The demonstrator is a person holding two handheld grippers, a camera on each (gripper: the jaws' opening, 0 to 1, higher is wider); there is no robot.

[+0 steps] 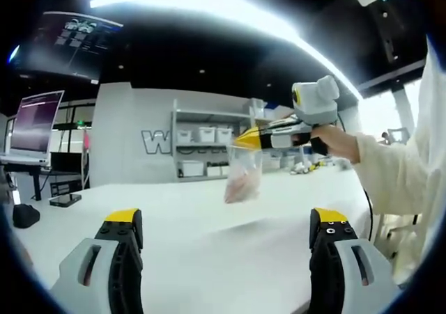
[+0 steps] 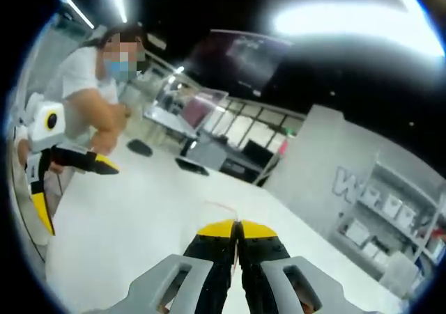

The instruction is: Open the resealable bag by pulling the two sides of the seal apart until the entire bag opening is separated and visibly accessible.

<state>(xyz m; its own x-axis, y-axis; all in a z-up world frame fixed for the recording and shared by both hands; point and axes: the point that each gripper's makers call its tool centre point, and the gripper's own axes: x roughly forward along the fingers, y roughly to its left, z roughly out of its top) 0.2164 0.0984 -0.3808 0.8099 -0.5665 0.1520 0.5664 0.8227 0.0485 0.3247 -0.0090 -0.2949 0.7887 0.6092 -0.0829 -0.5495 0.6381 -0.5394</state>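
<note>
A clear resealable bag (image 1: 243, 177) with something pinkish inside hangs above the white table (image 1: 209, 258). My right gripper (image 1: 242, 141) comes in from the right, held by a hand, and is shut on the bag's top edge. In the right gripper view its yellow-tipped jaws (image 2: 237, 225) are pressed together, with a thin strip of the bag's top (image 2: 221, 207) just showing past them. My left gripper (image 1: 226, 220) stands open wide, well short of the bag and lower, with nothing between its fingers. The right gripper view shows it open at the far left (image 2: 79, 197).
A person in a white top (image 2: 83, 84) stands at the table's edge, their sleeve (image 1: 397, 175) at the right. Shelves with white bins (image 1: 205, 147) line the back wall. Monitors (image 1: 35, 122) and small dark objects (image 1: 66, 200) sit at the far left.
</note>
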